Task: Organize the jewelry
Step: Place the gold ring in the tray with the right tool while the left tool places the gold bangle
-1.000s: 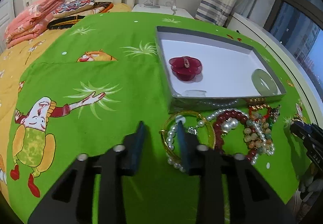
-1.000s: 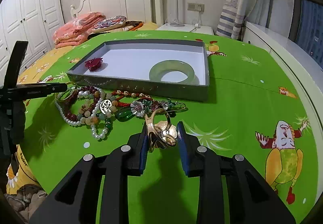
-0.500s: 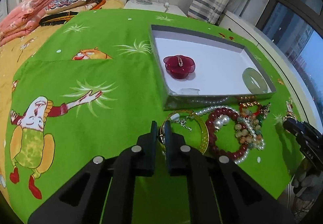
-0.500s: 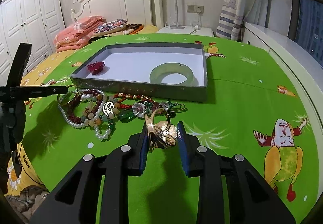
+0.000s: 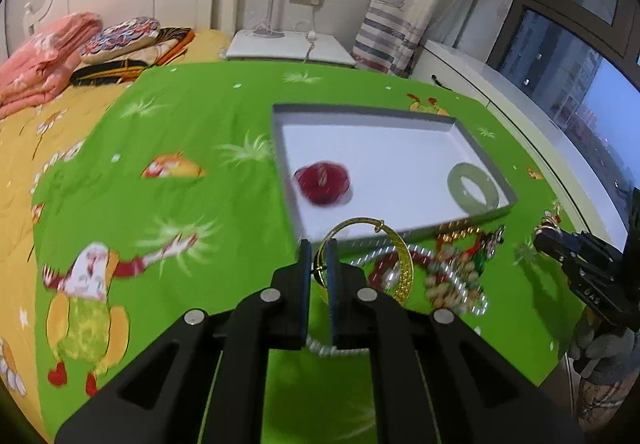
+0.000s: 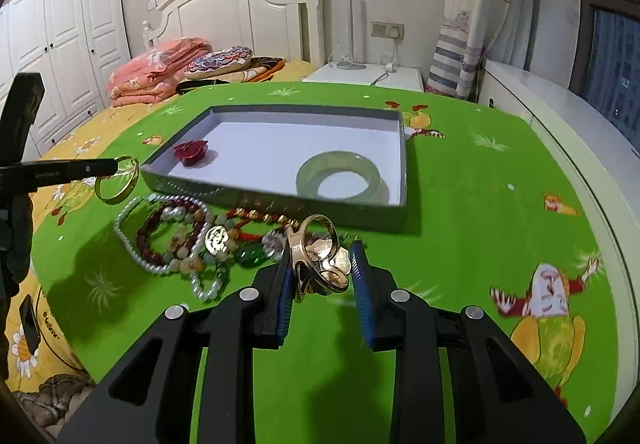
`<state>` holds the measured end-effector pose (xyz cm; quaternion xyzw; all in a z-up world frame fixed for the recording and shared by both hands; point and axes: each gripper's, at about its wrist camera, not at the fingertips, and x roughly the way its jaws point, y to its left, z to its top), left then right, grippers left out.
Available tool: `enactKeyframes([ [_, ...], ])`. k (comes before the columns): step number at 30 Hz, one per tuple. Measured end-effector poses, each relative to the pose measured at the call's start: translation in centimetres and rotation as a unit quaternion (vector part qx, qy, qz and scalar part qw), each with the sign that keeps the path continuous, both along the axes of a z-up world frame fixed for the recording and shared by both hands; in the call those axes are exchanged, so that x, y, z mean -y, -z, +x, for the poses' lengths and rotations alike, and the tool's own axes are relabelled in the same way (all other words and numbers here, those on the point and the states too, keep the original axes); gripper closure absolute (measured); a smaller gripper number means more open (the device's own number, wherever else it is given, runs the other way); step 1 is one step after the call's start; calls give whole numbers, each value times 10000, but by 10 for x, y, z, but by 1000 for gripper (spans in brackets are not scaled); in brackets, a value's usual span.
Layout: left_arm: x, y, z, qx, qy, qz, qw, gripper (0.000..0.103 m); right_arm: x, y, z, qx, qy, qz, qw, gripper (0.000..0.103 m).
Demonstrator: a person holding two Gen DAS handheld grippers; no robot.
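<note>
My left gripper (image 5: 318,256) is shut on a gold bangle (image 5: 402,256), which hangs clear above the green sheet; the same gold bangle (image 6: 120,179) shows at the left in the right wrist view, held by the left gripper (image 6: 116,165). My right gripper (image 6: 322,264) is shut on a gold hair clip (image 6: 320,256). A grey tray (image 6: 276,199) holds a red flower brooch (image 6: 191,151) and a pale jade bangle (image 6: 340,179). Below its front wall lies a heap of bead and pearl bracelets (image 6: 176,244). In the left wrist view the tray (image 5: 288,179), brooch (image 5: 324,181) and jade bangle (image 5: 474,185) show too.
The green cartoon sheet (image 6: 480,203) covers the bed. Folded blankets and pillows (image 6: 168,67) lie by the headboard. A white nightstand (image 6: 368,75) and a curtain (image 6: 472,11) stand behind. A white sill (image 6: 560,111) runs along the right edge.
The left gripper's jaws closed on the gold bangle and lifted it off the sheet, away from the bead heap. The right gripper kept still with the hair clip.
</note>
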<state>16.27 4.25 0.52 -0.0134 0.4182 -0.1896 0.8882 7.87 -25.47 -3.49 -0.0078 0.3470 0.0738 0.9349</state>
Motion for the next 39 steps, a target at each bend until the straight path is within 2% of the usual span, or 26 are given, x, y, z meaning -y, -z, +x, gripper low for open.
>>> enactKeyframes([
  [5, 22, -3, 27, -108, 151, -75, 9998, 95, 5, -8, 23, 12, -30, -66, 10000, 75],
  [12, 61, 0, 57, -179, 381, -28, 9991, 95, 18, -15, 76, -45, 1, -9, 10000, 75],
  [22, 100, 30, 93, -481, 546, 159, 9972, 95, 18, -3, 146, -388, 29, -123, 9992, 75],
  [27, 112, 40, 96, -489, 657, 296, 9962, 96, 17, 11, 169, -589, 37, -233, 9980, 75],
  [35, 114, 51, 99, -477, 580, 454, 9961, 95, 15, 24, 187, -763, 14, -455, 9960, 74],
  [37, 112, 49, 97, -406, 500, 543, 9964, 84, 14, 24, 188, -769, 18, -430, 9961, 71],
  [39, 108, 40, 90, -198, 404, 526, 9976, 49, 17, 21, 185, -768, 10, -246, 9967, 66],
])
